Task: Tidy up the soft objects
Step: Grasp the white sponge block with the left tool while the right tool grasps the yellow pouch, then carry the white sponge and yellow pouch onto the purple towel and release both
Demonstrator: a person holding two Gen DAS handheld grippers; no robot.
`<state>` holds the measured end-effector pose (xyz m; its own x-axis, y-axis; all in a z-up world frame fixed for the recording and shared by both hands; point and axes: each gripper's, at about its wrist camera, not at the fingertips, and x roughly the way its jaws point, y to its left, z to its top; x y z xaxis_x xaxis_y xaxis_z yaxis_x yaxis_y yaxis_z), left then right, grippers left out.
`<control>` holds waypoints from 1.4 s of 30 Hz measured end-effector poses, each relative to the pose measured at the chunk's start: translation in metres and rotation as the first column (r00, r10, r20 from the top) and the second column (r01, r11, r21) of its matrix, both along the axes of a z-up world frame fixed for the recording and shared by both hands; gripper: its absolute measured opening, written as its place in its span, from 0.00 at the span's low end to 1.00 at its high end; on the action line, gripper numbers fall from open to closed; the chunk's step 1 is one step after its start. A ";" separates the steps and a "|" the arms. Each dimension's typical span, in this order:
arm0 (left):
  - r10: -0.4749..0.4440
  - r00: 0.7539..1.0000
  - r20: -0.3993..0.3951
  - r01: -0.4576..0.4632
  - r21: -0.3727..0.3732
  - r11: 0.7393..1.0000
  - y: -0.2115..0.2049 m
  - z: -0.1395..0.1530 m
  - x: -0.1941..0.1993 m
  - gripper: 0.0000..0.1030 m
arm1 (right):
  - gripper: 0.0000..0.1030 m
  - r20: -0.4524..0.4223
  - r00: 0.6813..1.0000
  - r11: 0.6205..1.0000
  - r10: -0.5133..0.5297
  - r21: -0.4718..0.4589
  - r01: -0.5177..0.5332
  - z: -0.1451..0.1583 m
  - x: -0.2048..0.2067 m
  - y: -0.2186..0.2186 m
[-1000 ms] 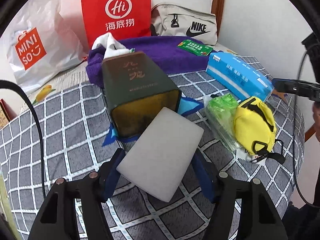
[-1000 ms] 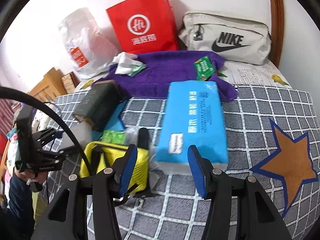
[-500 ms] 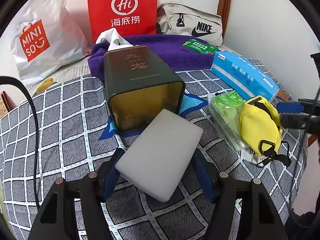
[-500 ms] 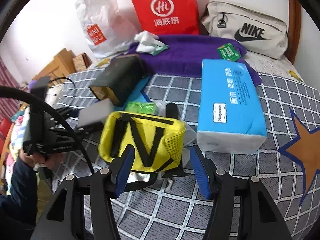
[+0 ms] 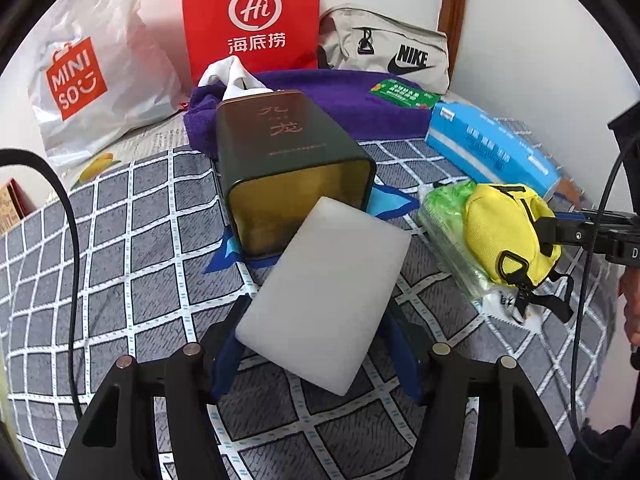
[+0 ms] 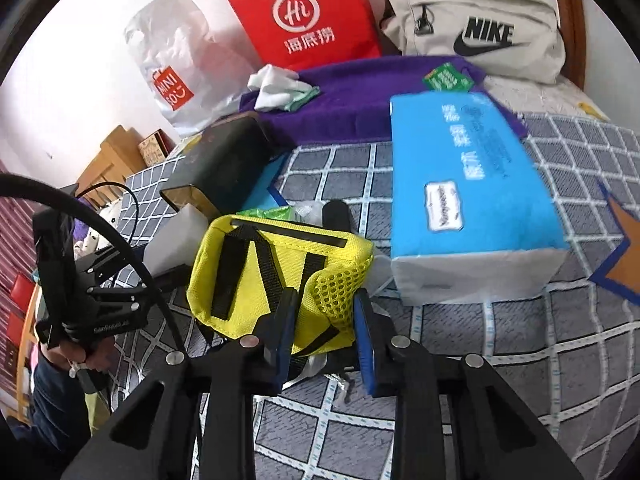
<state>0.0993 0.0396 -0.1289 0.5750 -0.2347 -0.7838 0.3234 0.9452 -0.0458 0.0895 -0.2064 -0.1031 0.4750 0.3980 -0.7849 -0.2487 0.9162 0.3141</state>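
My left gripper [image 5: 320,328] is shut on a white foam sponge block [image 5: 326,292], held just above the checkered bed cover in front of the open mouth of a dark green tin [image 5: 288,168] lying on its side. My right gripper [image 6: 326,312] is shut on the corner of a yellow mesh pouch [image 6: 276,272] with black straps. The pouch also shows in the left wrist view [image 5: 506,234], lying on a green plastic packet [image 5: 448,208]. The sponge shows at the left in the right wrist view [image 6: 172,240].
A blue tissue pack [image 6: 468,192] lies right of the pouch. A purple towel [image 5: 344,100] with a white cloth [image 5: 232,76] and green card [image 5: 404,94] lies behind the tin. A red bag [image 5: 252,16], Miniso bag [image 5: 88,84] and Nike bag [image 5: 388,52] line the wall.
My right gripper swung from the tissue pack to the yellow pouch and closed on its corner. My left gripper kept the sponge and edged closer to the tin's mouth.
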 end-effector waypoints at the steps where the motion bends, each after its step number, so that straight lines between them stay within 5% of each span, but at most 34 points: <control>1: 0.002 1.000 -0.001 -0.002 -0.011 1.000 0.001 0.001 0.000 0.59 | 0.27 0.015 1.000 1.000 0.000 -0.011 0.000 0.003 -0.002 -0.001; 25: 0.052 0.998 0.021 -0.049 -0.113 0.992 0.003 0.052 -0.020 0.58 | 0.24 0.105 0.994 1.000 0.018 -0.024 -0.015 0.052 0.001 -0.028; 42: 0.141 0.987 0.071 -0.133 -0.102 0.986 0.012 0.103 0.016 0.57 | 0.24 0.187 0.982 0.999 0.020 -0.035 -0.014 0.097 0.070 -0.042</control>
